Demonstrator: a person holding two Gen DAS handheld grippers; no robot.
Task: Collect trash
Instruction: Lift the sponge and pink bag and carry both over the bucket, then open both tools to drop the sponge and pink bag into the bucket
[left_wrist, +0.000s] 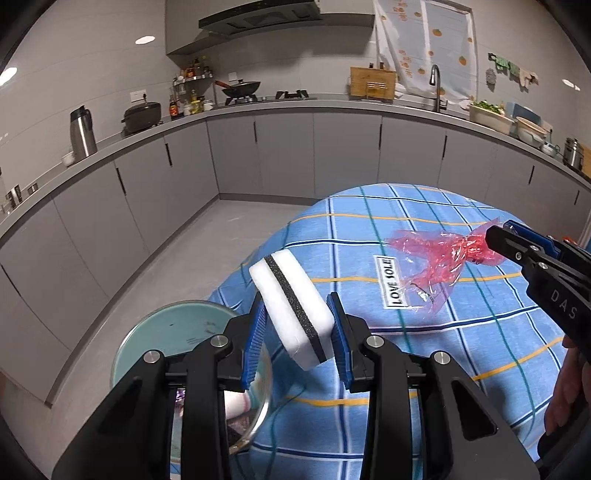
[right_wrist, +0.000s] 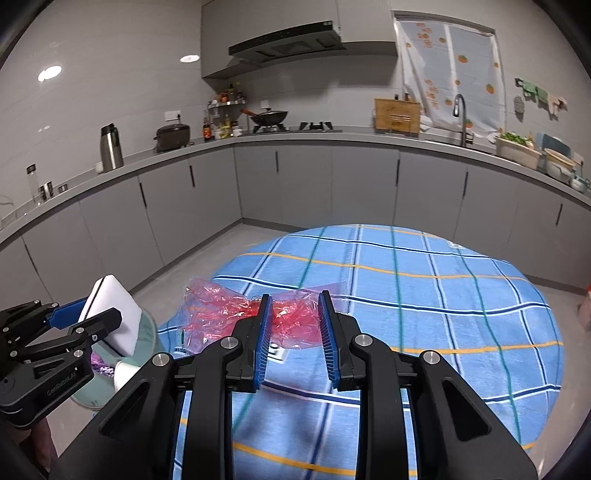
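My left gripper (left_wrist: 298, 325) is shut on a white sponge with a black stripe (left_wrist: 291, 310), held in the air over the left edge of the table. The sponge also shows in the right wrist view (right_wrist: 114, 310). Below it stands a round bin with a pale green rim (left_wrist: 166, 332) holding some trash. A crumpled pink and clear plastic wrapper (left_wrist: 436, 258) lies on the blue checked tablecloth (left_wrist: 461, 350). My right gripper (right_wrist: 293, 321) is open, its jaws either side of the wrapper (right_wrist: 229, 314). In the left wrist view the right gripper (left_wrist: 498, 240) touches the wrapper's right end.
A round table with the blue checked cloth (right_wrist: 443, 314) fills the foreground. A "LOVE SOLE" label (left_wrist: 393, 282) lies on the cloth. Grey kitchen cabinets (right_wrist: 295, 184) and a worktop with a flask (right_wrist: 110, 147), a wok (right_wrist: 267, 118) and a tap (right_wrist: 461, 118) run along the far walls.
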